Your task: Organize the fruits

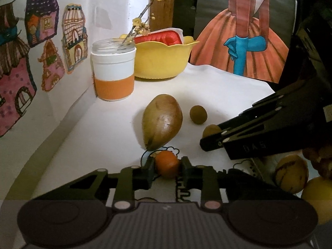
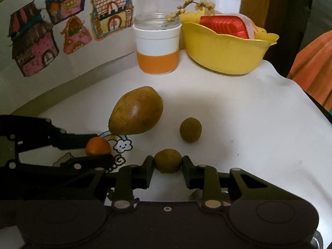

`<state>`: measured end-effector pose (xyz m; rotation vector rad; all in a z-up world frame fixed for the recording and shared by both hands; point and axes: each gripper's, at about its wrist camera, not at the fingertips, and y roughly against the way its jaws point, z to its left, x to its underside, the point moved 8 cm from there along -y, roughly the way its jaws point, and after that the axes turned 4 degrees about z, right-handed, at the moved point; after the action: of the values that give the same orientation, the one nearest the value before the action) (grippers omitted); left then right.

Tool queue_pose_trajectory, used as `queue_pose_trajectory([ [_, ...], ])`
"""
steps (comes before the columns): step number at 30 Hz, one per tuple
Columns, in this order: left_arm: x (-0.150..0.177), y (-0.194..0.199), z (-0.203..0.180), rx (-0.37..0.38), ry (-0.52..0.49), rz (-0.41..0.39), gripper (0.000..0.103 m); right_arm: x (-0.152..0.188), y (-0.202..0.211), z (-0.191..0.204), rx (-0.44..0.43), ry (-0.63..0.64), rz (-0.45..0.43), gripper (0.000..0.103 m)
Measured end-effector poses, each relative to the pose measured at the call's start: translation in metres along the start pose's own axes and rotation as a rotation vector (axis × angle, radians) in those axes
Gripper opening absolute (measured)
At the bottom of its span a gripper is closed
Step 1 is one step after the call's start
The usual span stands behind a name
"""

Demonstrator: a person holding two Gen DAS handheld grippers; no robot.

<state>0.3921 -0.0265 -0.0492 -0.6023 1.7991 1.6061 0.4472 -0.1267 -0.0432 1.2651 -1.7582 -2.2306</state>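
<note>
fruit sorting barely begun, both grippers loaded

bench (image 2: pixel 238 124) carries most of the fruit loose on its white cover. yellow bowl (image 2: pixel 224 51) at the back holds only a red packet (image 2: pixel 224 26), no fruit that shows, so nearly all the sorting looks left to do. mango (image 2: pixel 136 111) lies mid-bench, untouched; a small brown fruit (image 2: pixel 190 130) sits apart to its right. more yellowish fruit (image 1: pixel 291 173) crowds the left view's right edge. left gripper (image 1: pixel 167 165) is narrowed onto a small orange (image 1: pixel 167 164), pads touching both sides. right gripper (image 2: pixel 168 161) is narrowed likewise onto a second brown fruit (image 2: pixel 167 160), low over the bench.
</note>
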Motion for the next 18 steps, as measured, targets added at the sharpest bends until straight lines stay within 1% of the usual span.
queue_pose_trajectory([
  [6, 0.000, 0.002, 0.002, 0.009, 0.025, 0.012, 0.028, 0.003, 0.003, 0.003, -0.004, 0.017, 0.003, 0.032],
  [13, 0.007, 0.010, 0.001, 0.000, 0.045, 0.030, 0.028, 0.006, 0.021, 0.009, -0.009, 0.021, -0.020, 0.032],
  [18, 0.012, 0.022, -0.003, 0.001, 0.056, 0.032, 0.028, 0.015, 0.040, 0.014, -0.012, 0.016, -0.039, 0.032],
])
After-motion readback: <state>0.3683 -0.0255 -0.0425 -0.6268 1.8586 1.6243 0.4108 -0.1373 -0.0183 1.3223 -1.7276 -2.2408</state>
